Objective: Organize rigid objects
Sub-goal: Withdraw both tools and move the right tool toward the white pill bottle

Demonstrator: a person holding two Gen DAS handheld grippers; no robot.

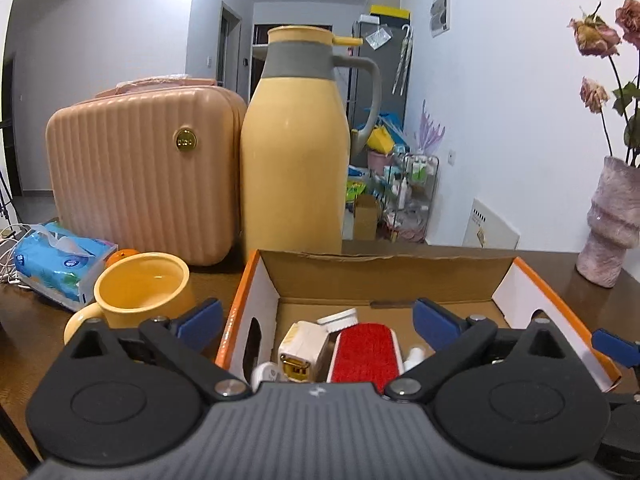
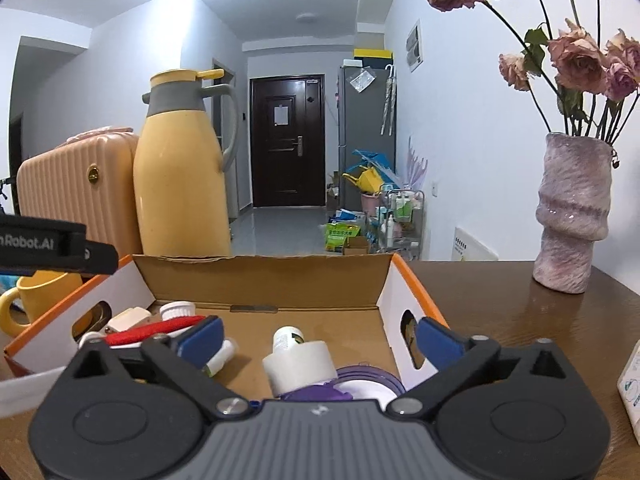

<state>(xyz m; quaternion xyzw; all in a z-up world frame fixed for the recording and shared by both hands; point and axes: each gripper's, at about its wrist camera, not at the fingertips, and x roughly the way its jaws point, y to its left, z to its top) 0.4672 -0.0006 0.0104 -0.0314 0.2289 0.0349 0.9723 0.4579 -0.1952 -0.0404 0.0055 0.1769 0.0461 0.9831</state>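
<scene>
An open cardboard box [image 1: 384, 278] with orange rims sits on the brown table; it also shows in the right wrist view [image 2: 264, 280]. Inside lie a red lint brush [image 1: 362, 354], a white charger with a gold plug [image 1: 300, 350], a white bottle [image 2: 298, 362] and a purple lid [image 2: 372, 384]. My left gripper [image 1: 318, 320] is open and empty, low over the box's near left part. My right gripper [image 2: 320, 336] is open and empty over the box's near right part, above the white bottle.
A yellow mug [image 1: 142, 290] stands left of the box. Behind are a yellow thermos jug [image 1: 296, 148] and a pink ribbed case [image 1: 142, 172]. A blue tissue pack [image 1: 60, 262] lies far left. A pink vase [image 2: 572, 216] with dried roses stands right.
</scene>
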